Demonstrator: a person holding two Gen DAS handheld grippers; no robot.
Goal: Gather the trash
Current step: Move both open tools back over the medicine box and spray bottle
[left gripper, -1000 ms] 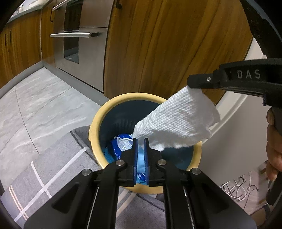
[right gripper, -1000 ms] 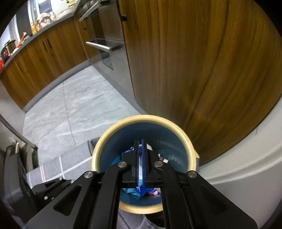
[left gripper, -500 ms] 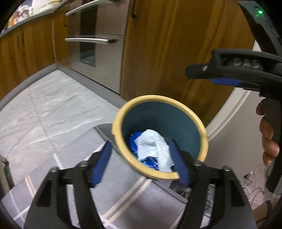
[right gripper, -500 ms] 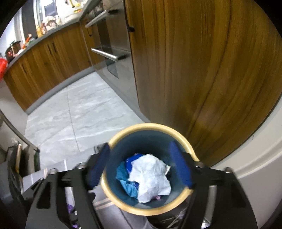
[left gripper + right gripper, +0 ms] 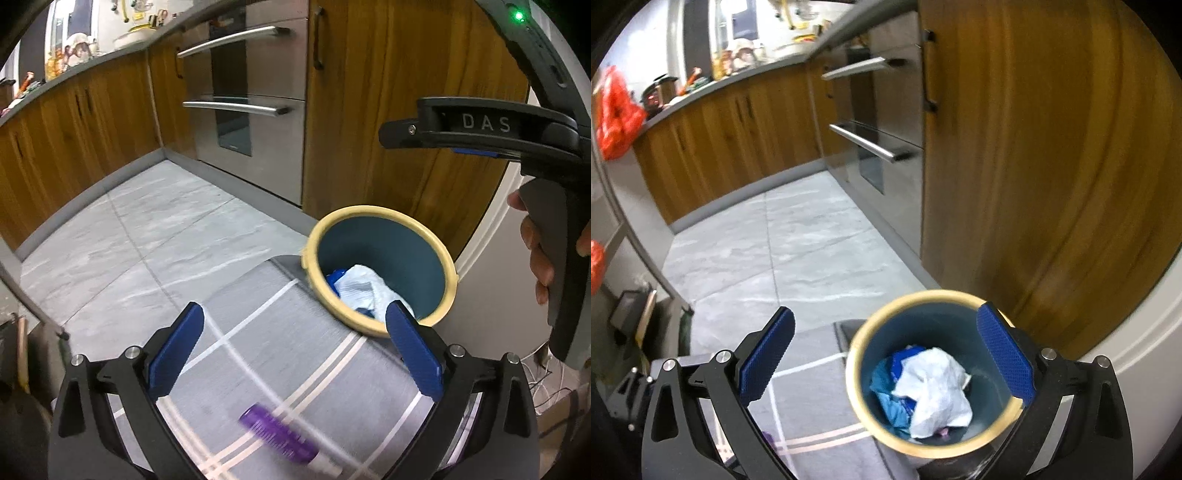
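Left wrist view: the left hand-held gripper (image 5: pixel 293 349) has just been opening and now stands spread wide, its blue pads far apart with nothing between them. Below it lies a grey rug (image 5: pixel 295 350) with pale stripes, and on the rug, near the bottom edge, a purple bottle (image 5: pixel 279 437) lies on its side, blurred. To the far right of the rug stands the trash bin (image 5: pixel 436 258), teal inside with a cream rim. In it rests the crumpled white paper towel (image 5: pixel 364 290) on top of blue trash (image 5: pixel 334 278). Above the bin the right hand-held gripper (image 5: pixel 402 133) reaches in from the right, held by a person's hand (image 5: pixel 535 247); only one of its fingers shows here. Beyond are a wooden cabinet (image 5: pixel 388 110), a steel oven (image 5: pixel 255 103) and a grey tiled floor (image 5: pixel 155 225).

Right wrist view: the right hand-held gripper (image 5: pixel 884 349) has likewise just been opening and is wide apart and empty. The trash bin (image 5: pixel 858 384) sits below and between its fingers, toward the right one. Inside, the white paper towel (image 5: pixel 934 391) lies crumpled on blue trash (image 5: pixel 886 395); a small purplish scrap seems to show beneath it, though it is too small to be sure. The striped rug (image 5: pixel 812 398) lies left of the bin. A red bag (image 5: pixel 615 118) hangs at the far left.
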